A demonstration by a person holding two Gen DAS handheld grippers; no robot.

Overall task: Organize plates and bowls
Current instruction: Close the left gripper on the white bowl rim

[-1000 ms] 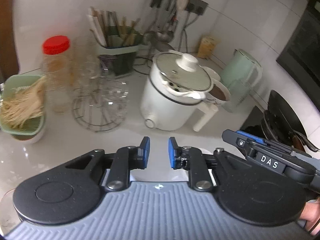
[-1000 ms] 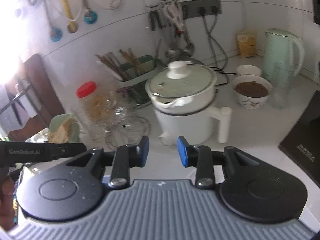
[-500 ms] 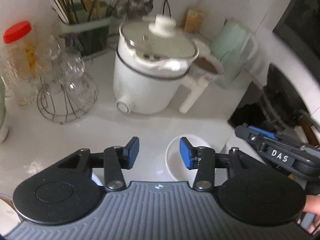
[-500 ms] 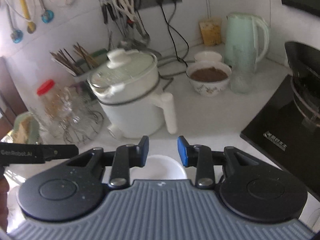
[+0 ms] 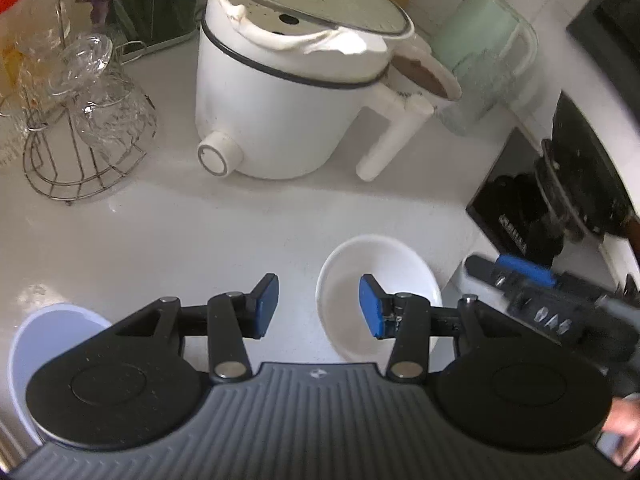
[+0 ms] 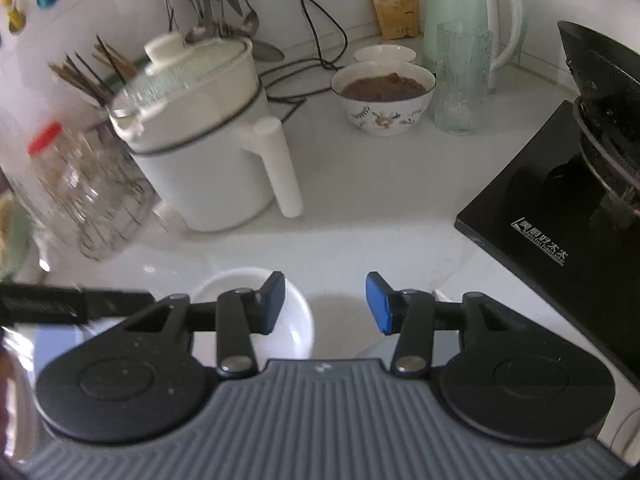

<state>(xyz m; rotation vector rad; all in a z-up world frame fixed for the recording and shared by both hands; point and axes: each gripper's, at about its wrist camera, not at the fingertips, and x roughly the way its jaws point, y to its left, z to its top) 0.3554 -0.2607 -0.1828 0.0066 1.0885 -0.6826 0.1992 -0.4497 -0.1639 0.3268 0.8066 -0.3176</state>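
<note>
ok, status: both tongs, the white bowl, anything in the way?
Left tongs open, empty. Right tongs opening, empty. White bowl on counter, untouched, under both. Lavender plate at left; white cooker behind, no obstruction.

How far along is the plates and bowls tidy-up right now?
Nothing looks sorted yet. Both grippers are empty: the left gripper is open beside the white bowl, and the right gripper is opening. The bowl and the pale blue dish sit apart, not stacked.
</note>
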